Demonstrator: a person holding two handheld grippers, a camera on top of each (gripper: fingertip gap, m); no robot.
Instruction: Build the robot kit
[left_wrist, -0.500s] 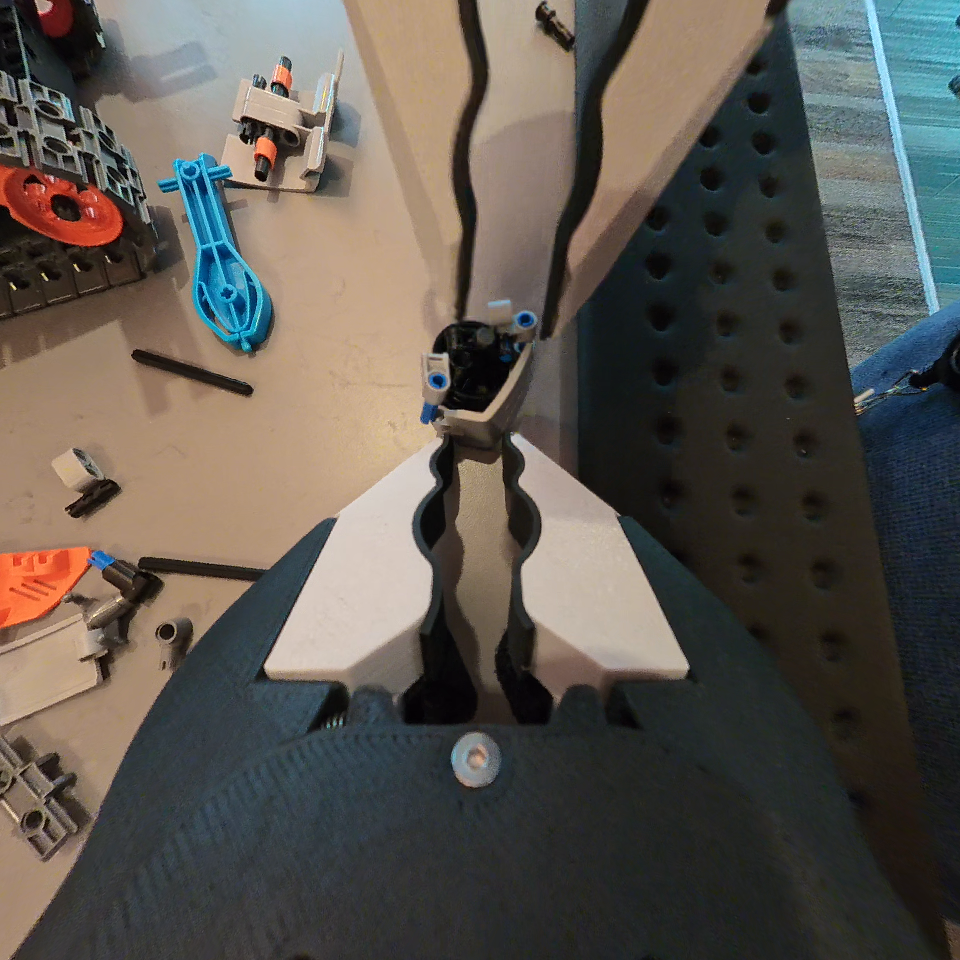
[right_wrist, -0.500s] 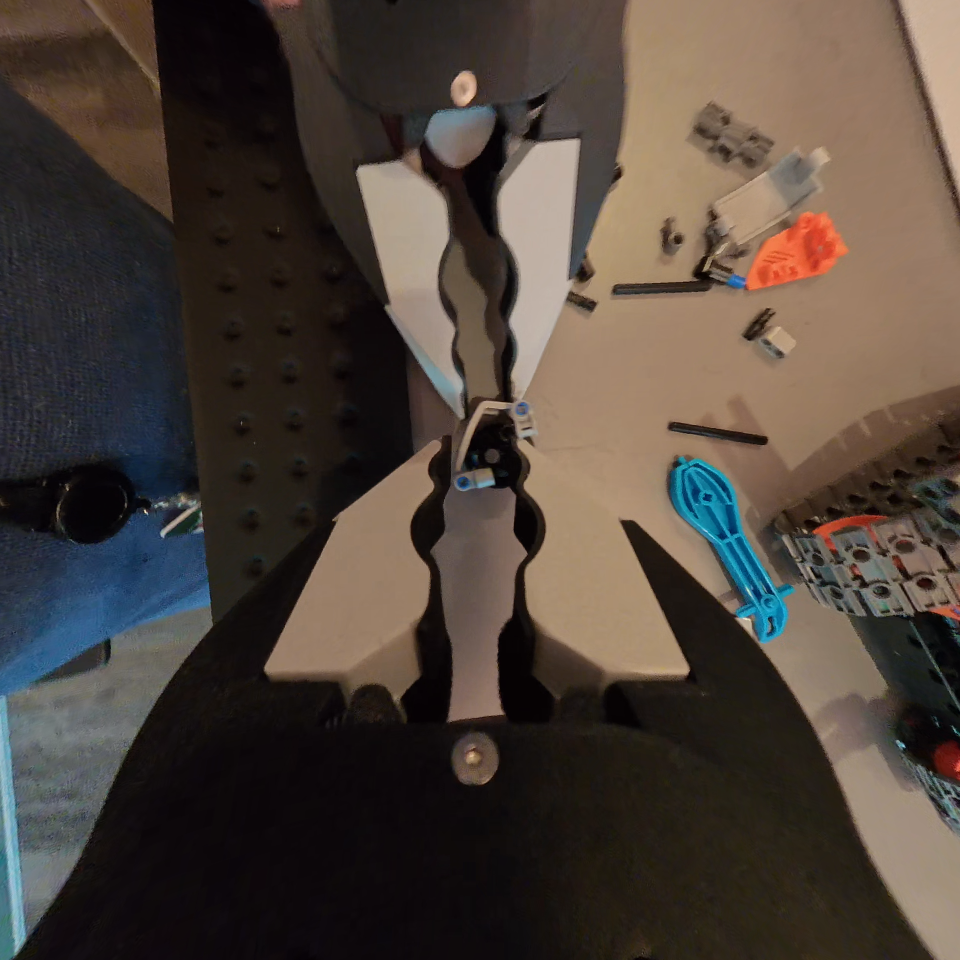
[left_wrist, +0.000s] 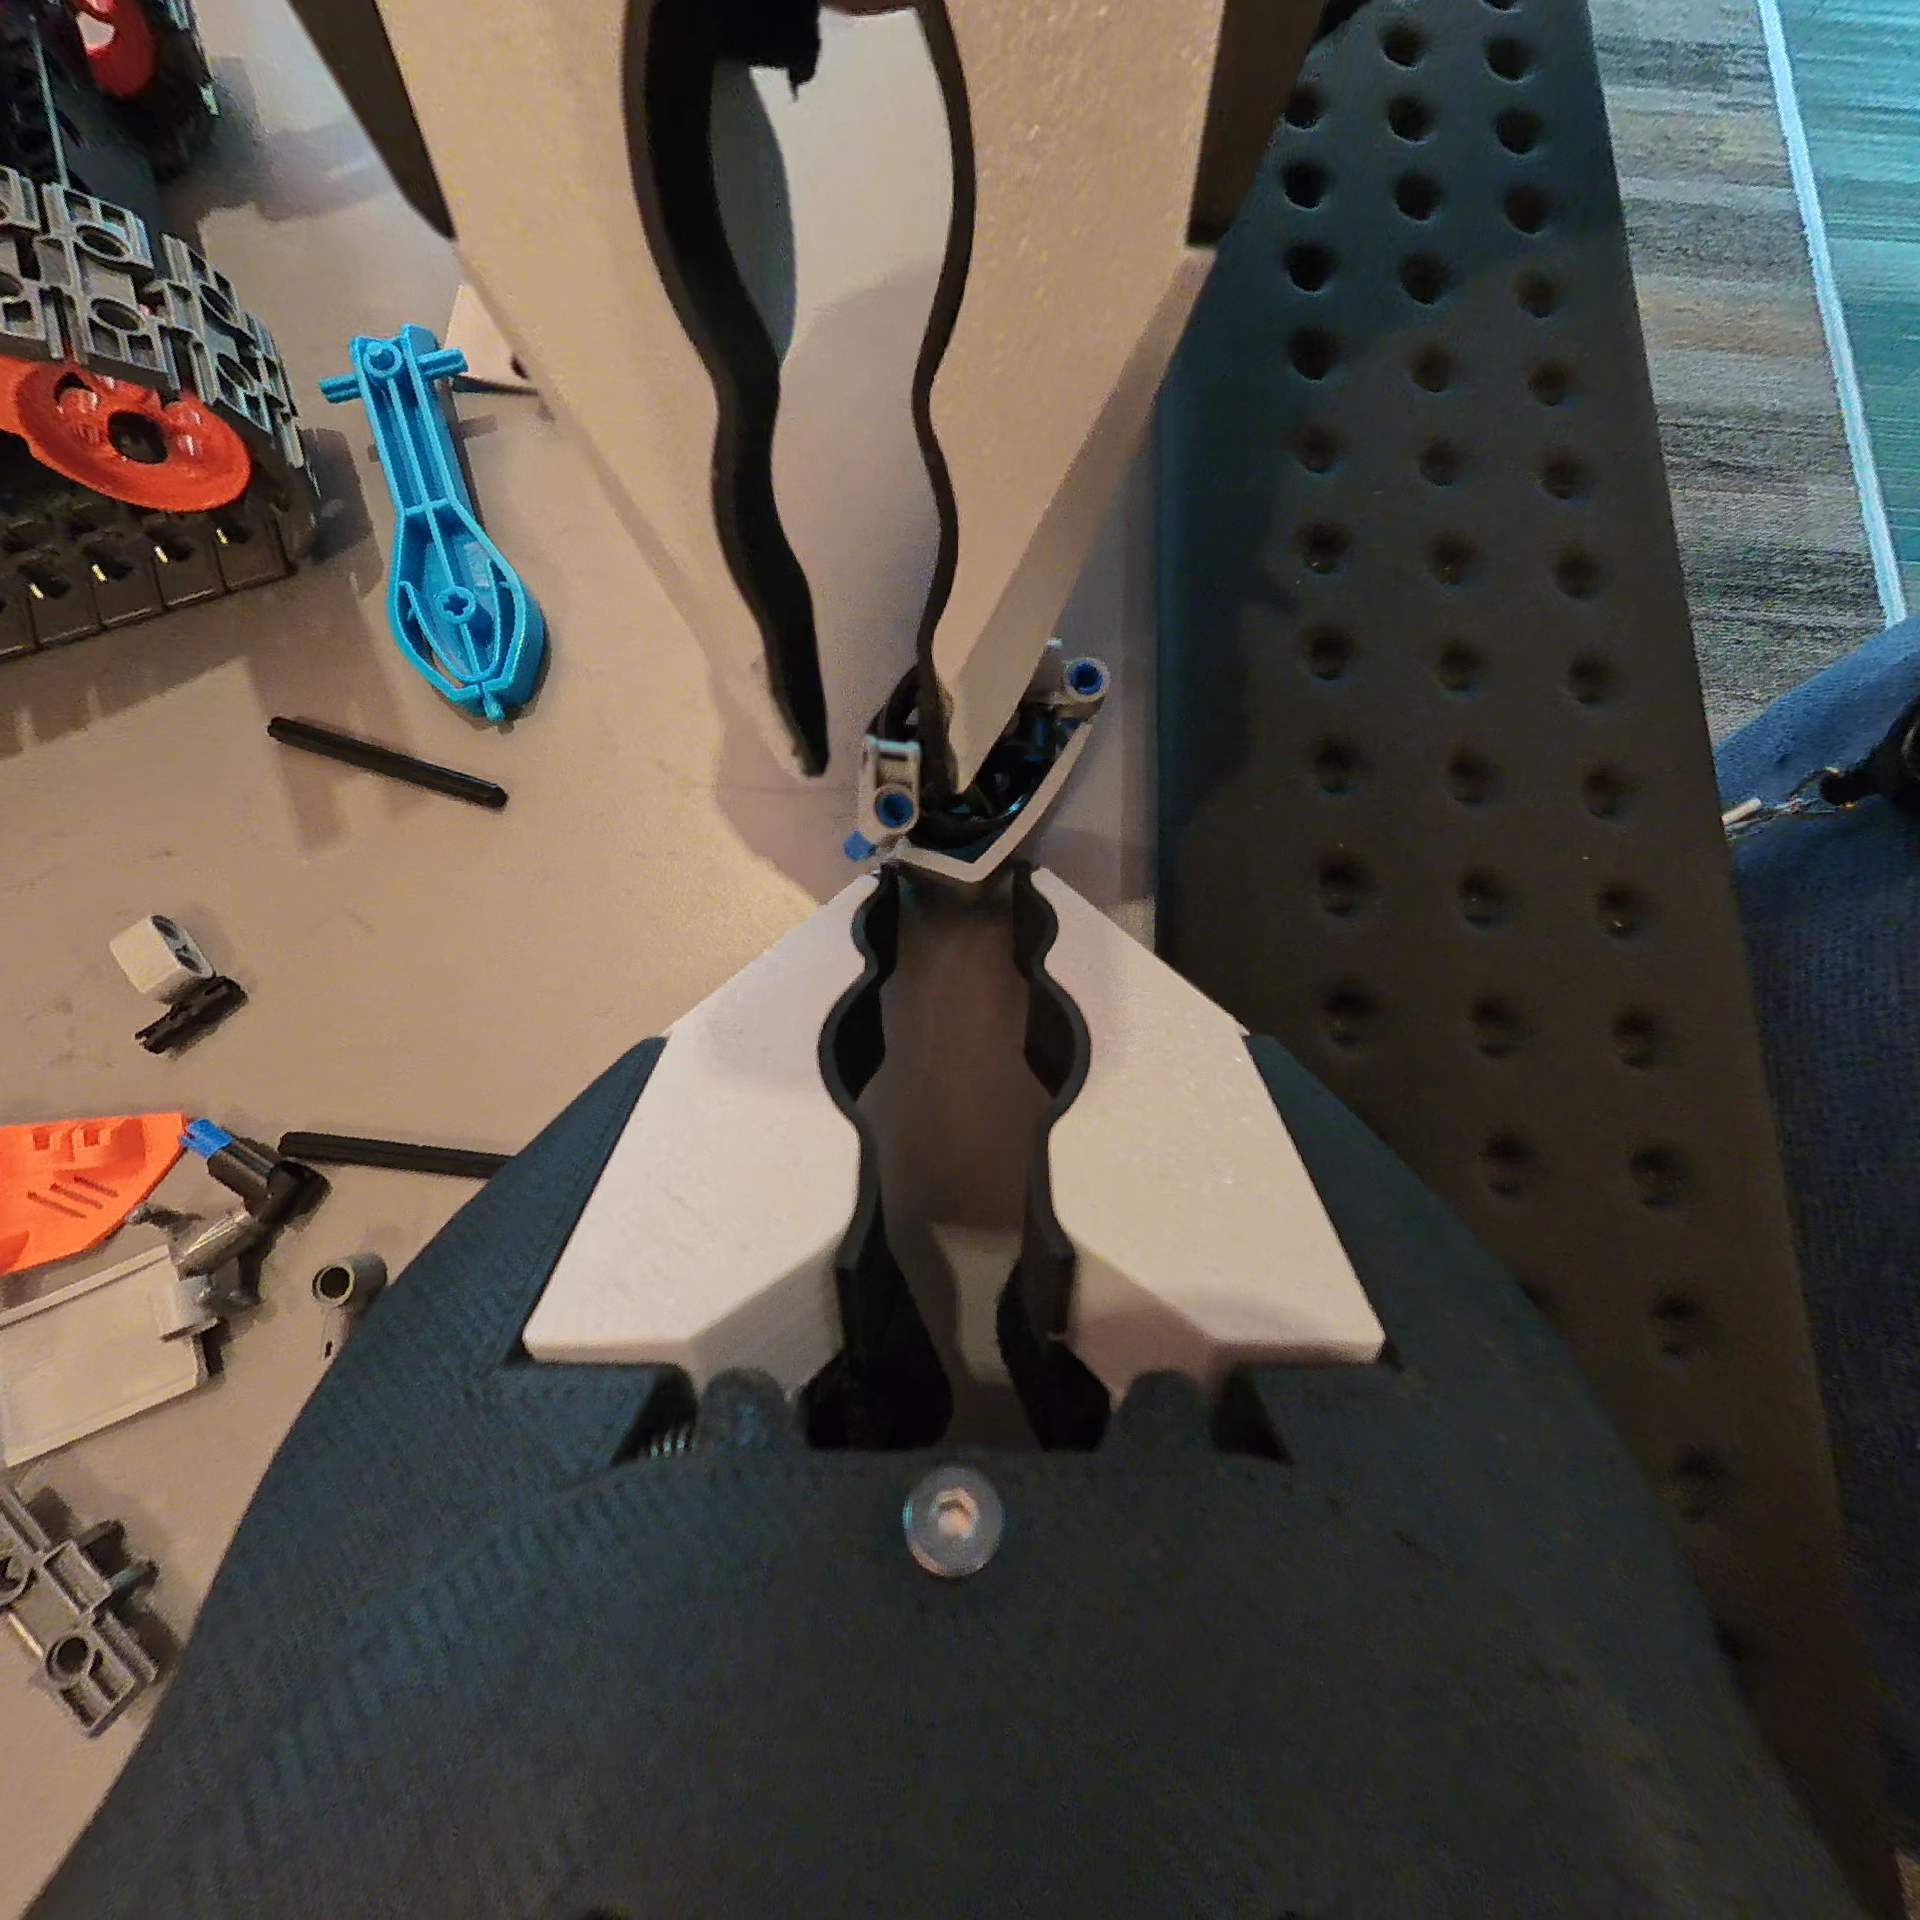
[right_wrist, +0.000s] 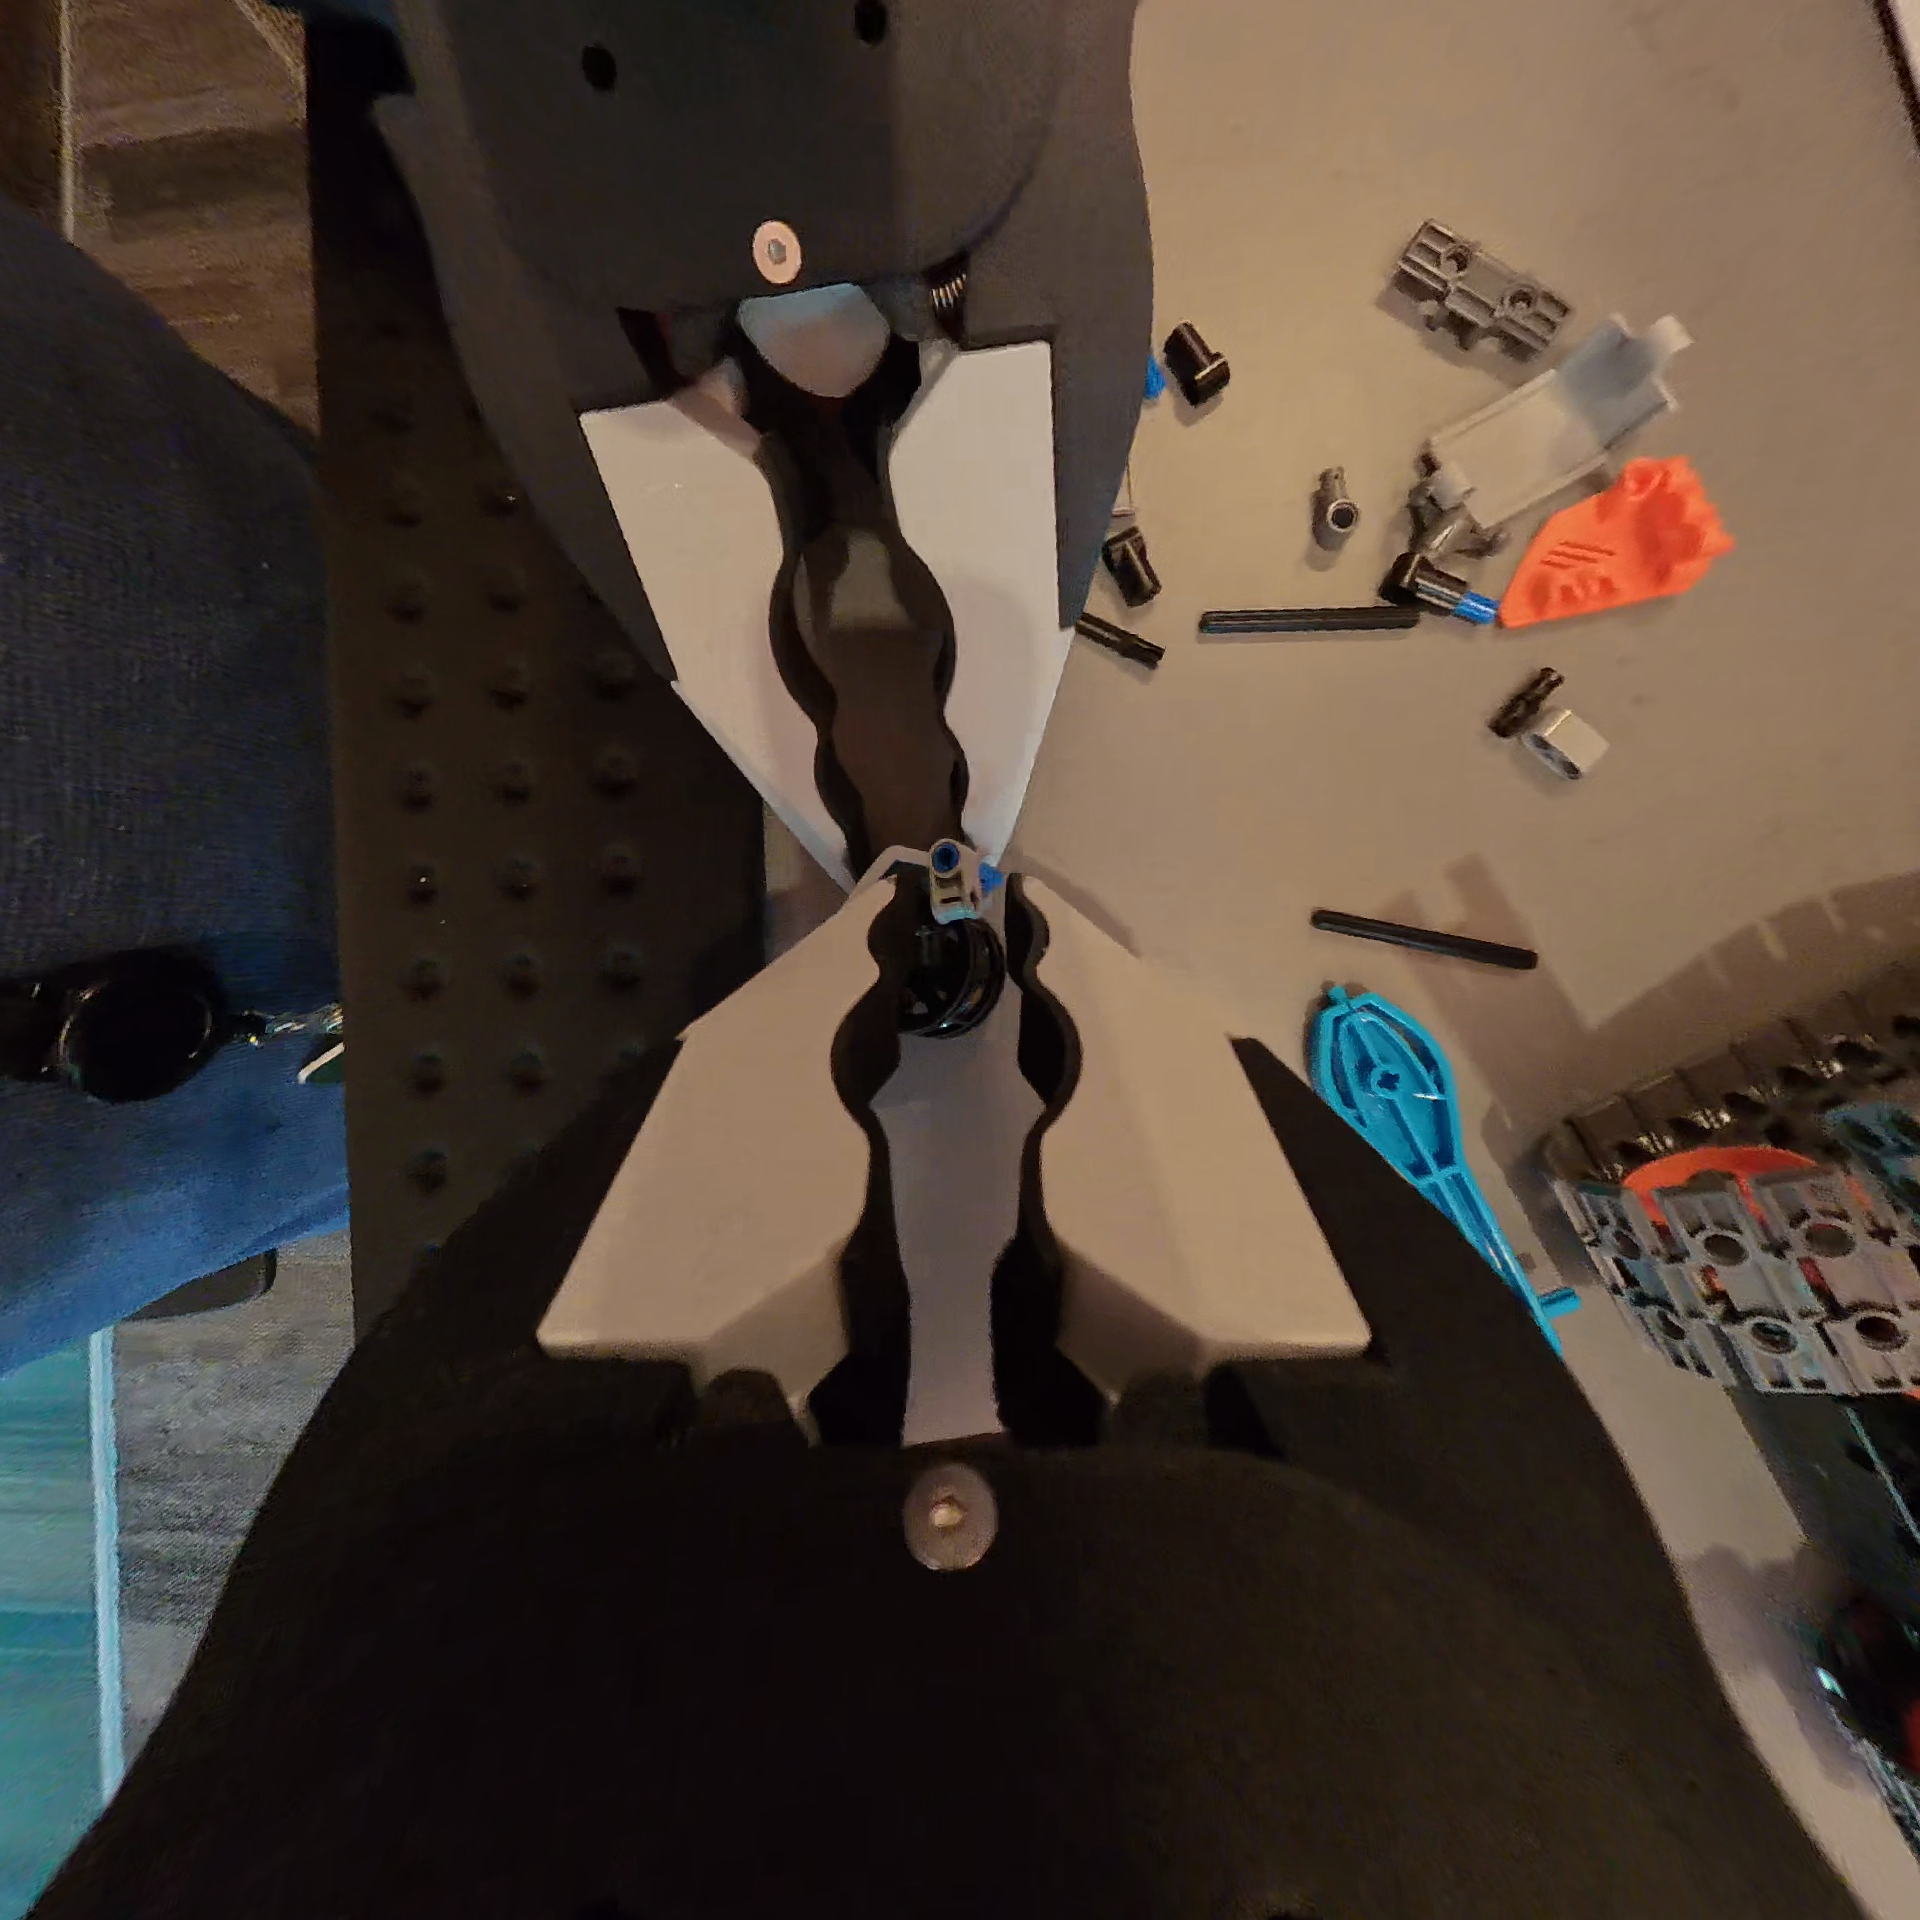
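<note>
Btwn both grippers, grey brick assembly, long axis running gripper-to-gripper.

Left gripper: textured black printed housing, two pale grey wedge-shaped fingers edged with wavy black pads, one silver hex screw, small coil spring. Right gripper: identical build and colouring.

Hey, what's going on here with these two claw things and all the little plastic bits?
A person is working two hand-held grippers tip to tip over a grey table. The left gripper pinches a small grey-and-black toy assembly with blue pins, jaws closed on its grey edge. The right gripper meets it from the opposite side, one finger reaching into it. Loose building pieces, including a blue lever piece, lie scattered beside them.
</note>
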